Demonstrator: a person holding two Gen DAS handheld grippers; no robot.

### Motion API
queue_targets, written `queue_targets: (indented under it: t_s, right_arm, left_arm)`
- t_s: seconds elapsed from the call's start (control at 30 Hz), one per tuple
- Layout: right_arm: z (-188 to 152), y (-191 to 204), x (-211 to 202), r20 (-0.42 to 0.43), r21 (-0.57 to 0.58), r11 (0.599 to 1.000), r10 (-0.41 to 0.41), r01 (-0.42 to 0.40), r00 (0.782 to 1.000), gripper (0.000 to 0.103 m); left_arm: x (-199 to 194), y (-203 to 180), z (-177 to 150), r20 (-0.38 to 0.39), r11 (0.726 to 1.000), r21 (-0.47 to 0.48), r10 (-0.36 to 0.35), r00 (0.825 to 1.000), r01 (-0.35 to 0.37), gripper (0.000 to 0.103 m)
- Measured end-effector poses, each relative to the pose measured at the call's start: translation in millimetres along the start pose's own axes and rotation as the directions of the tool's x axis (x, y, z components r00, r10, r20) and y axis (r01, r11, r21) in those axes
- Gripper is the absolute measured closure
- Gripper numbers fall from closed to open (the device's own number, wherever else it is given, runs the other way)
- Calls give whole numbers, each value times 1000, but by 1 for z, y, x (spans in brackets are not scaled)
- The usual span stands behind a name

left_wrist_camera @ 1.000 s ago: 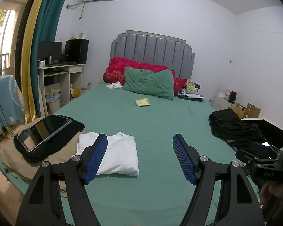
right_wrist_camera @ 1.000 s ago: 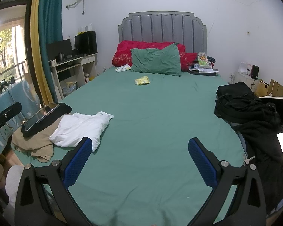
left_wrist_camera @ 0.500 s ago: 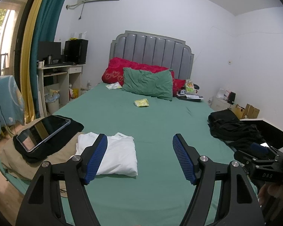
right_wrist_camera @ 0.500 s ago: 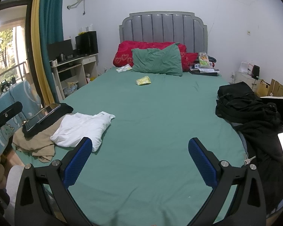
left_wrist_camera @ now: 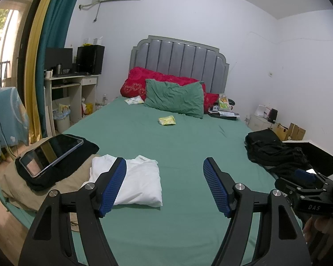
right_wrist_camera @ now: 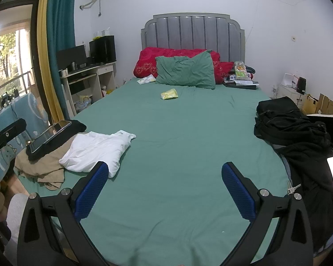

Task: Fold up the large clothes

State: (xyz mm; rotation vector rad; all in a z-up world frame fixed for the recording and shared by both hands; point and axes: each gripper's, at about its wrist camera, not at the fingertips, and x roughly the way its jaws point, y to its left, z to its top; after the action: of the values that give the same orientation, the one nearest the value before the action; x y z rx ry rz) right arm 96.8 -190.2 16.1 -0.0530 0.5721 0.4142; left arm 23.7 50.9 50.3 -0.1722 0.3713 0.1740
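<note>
almost nothing has moved since a second ago: both grippers hover in the same spots over the near end of the bed, and the clothes lie where they lay. the left gripper [left_wrist_camera: 164, 186] has its blue pads spread wide with nothing between them; the right gripper [right_wrist_camera: 164, 190] is equally agape and empty, likely held ready while the person picks the next garment. just past the left gripper, a white garment [left_wrist_camera: 133, 184] lies already folded flat on the green sheet [left_wrist_camera: 177, 146], set to the left edge probably to leave the middle bare for folding. beside it, a tan garment [right_wrist_camera: 40, 166] sits rumpled under a black cloth that carries a tablet [left_wrist_camera: 51, 154]. on the right edge, the black clothes [right_wrist_camera: 293, 128] are heaped unfolded, seemingly the waiting pile. farther off, a small yellow packet [right_wrist_camera: 169, 94] lies on the sheet, then the green pillow [left_wrist_camera: 174, 98] against a red quilt [right_wrist_camera: 177, 63] at the grey headboard [left_wrist_camera: 179, 62].
</note>
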Motion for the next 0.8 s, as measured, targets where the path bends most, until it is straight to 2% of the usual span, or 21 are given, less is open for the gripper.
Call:
queue_targets:
  t_s: [0.8]
  right_arm:
    - [-6, 8, 2, -8, 1, 1000, 19, -19, 1000, 2]
  left_arm:
    - [-1, -16, 0, -8, 1000, -5, 23, 1000, -23, 28]
